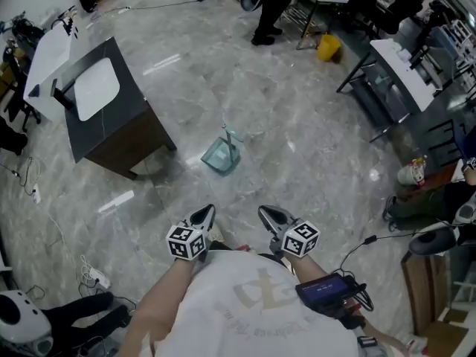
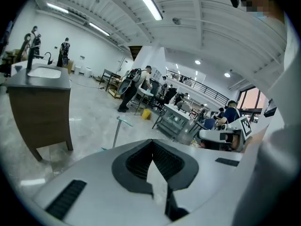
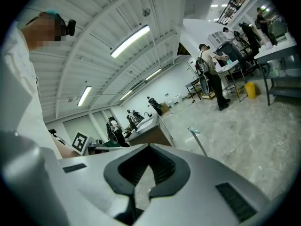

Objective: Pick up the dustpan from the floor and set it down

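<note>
Dustpan (image 1: 221, 156) on floor (image 1: 297, 177), handle (image 1: 227, 137) upright

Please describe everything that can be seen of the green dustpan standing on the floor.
The pale green, translucent plastic dustpan rests on the grey marble-look floor, to the right of a dark cabinet in the head view. It has a wide, shallow scoop and a thin long handle that stands almost upright and ends in a small crosswise grip. Only the floor touches it. Whether it holds any dirt cannot be told.
</note>
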A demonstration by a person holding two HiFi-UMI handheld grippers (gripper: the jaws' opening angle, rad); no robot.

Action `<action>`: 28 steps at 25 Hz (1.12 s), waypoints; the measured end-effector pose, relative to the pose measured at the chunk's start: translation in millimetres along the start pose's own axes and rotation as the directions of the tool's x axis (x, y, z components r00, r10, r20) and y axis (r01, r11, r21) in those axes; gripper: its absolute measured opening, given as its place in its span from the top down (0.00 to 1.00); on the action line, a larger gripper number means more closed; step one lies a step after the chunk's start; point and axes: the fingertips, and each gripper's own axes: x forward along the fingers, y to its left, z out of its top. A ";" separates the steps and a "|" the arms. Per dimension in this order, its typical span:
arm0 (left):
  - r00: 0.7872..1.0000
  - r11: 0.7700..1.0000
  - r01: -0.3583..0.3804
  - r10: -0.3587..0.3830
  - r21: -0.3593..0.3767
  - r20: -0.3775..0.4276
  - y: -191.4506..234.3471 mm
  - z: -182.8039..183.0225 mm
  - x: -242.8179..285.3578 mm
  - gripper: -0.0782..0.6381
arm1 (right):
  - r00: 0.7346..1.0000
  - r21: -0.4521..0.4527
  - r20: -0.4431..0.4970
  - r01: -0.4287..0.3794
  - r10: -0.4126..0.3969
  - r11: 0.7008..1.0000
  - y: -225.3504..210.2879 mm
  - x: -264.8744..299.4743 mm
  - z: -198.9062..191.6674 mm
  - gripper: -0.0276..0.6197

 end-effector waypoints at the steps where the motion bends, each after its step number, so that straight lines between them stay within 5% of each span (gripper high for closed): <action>1: 1.000 1.000 0.004 -0.004 -0.005 0.001 7.4 5.3 2.4 0.88 | 1.000 -0.002 -0.004 0.008 -0.008 1.000 -0.6 8.2 3.1 0.93; 13: 0.998 0.997 0.068 -0.068 -0.026 0.003 59.4 41.0 8.1 0.88 | 0.993 -0.020 -0.053 0.104 -0.105 0.994 -12.4 74.0 27.8 0.93; 28: 0.995 0.994 -0.011 0.022 -0.106 0.099 124.5 77.4 -15.6 0.88 | 0.986 -0.157 -0.118 0.101 -0.120 0.982 -10.5 151.6 71.9 0.93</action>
